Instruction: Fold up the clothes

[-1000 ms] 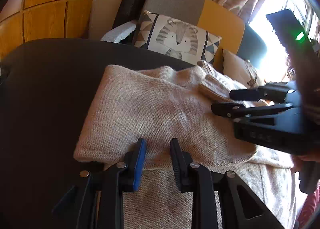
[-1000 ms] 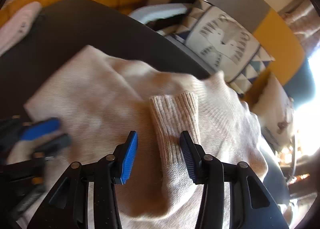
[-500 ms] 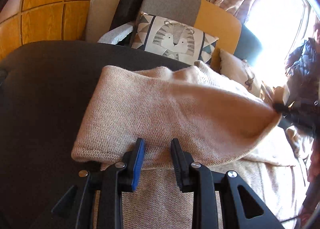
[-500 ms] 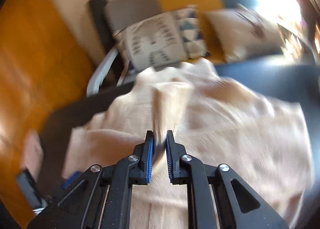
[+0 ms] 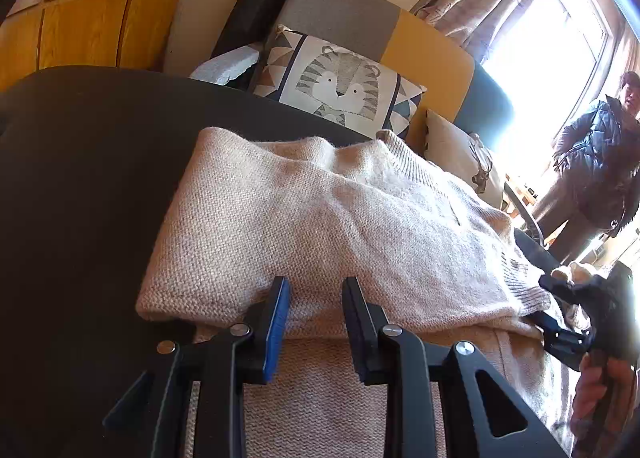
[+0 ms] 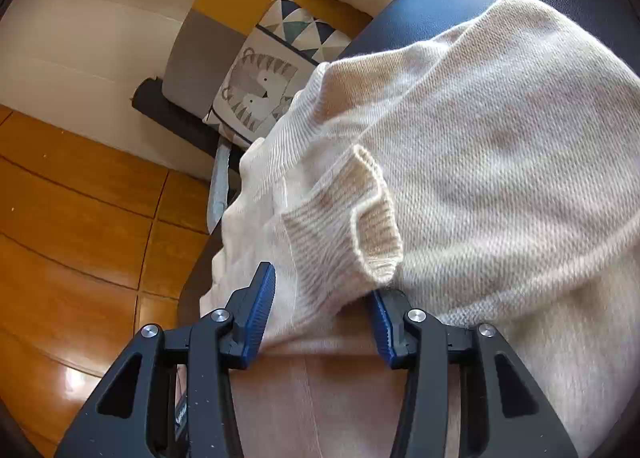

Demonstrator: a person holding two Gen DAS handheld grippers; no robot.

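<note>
— What colours am I seeing on my feeds?
— A cream-beige knit sweater [image 5: 360, 226] with a ribbed cuff [image 6: 360, 234], on a black tabletop [image 5: 80, 178].
— Behind it?
— A cushion [image 5: 336, 86] with a grey striped tiger and blue-grey triangles; a grey and mustard sofa back [image 5: 420, 38]; an orange wooden floor [image 6: 72, 218].

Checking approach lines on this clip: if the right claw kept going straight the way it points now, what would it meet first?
Most likely the ribbed cuff of the beige sweater, which lies right ahead of the right claw, partly between its open fingers. Depth is hard to judge through the fisheye.
</note>
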